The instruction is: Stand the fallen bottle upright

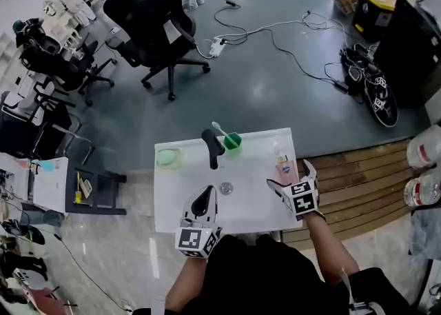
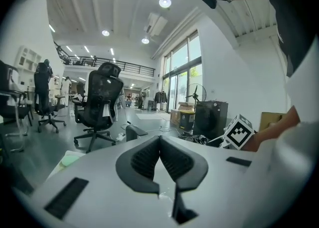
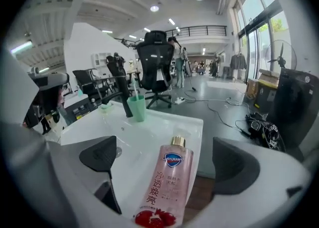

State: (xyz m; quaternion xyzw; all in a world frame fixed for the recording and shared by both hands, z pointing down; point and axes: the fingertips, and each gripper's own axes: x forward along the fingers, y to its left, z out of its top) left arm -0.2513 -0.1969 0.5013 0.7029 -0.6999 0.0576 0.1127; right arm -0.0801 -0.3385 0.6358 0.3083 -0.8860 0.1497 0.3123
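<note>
The pink bottle [image 3: 170, 187] lies flat on the right side of the white desk [image 1: 248, 210], between the wide-open fingers of the right gripper [image 3: 167, 159], so grasping and standing it up are not yet done, while the left gripper [image 2: 160, 142] has its fingers closed and empty.

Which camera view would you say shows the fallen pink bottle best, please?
The right gripper view: the bottle lies large between the parted jaws of the right gripper, label and gold cap clear. The head view shows it small; the left gripper view misses it.
</note>
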